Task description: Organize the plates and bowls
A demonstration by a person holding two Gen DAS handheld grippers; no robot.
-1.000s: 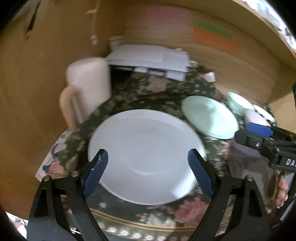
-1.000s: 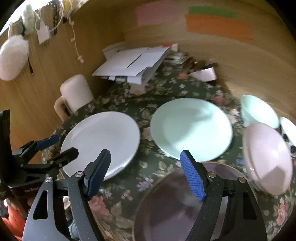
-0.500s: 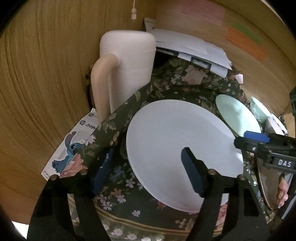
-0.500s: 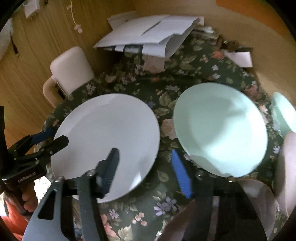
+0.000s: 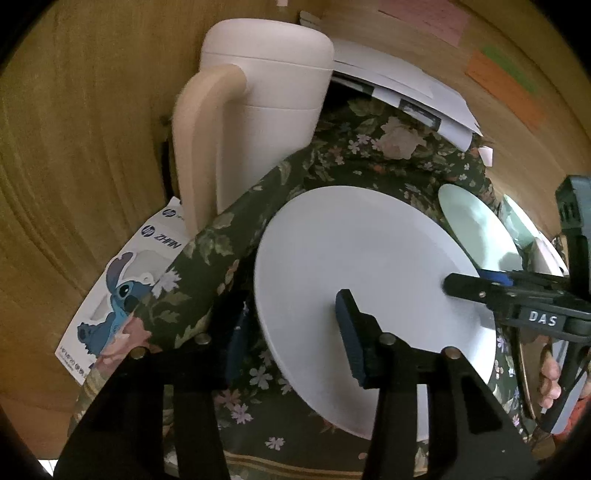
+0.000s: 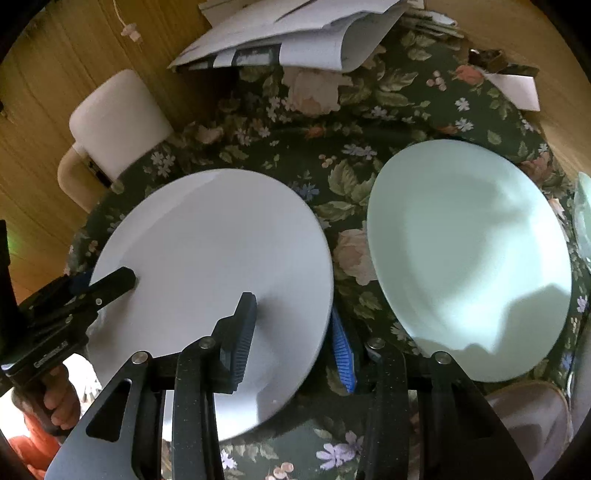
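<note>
A white plate (image 5: 362, 258) (image 6: 214, 254) lies on the floral tablecloth (image 6: 332, 147). My left gripper (image 5: 291, 332) straddles its left rim, one finger over the plate, the other beside and below the edge; the jaws are apart. My right gripper (image 6: 295, 336) straddles the plate's right rim the same way, jaws apart. Each gripper shows in the other's view: the right one (image 5: 476, 284), the left one (image 6: 107, 280). A pale green plate (image 6: 469, 254) (image 5: 476, 229) lies to the right of the white one.
A cream jug with a handle (image 5: 255, 110) (image 6: 114, 122) stands at the table's left edge by the wooden wall. Loose papers (image 6: 295, 33) lie at the back. A pale bowl (image 6: 532, 417) sits at the lower right. A Stitch box (image 5: 122, 288) lies under the cloth's left edge.
Both grippers have moved down and inward onto opposite rims of the white plate, and their jaws have narrowed. The plates have not shifted.
</note>
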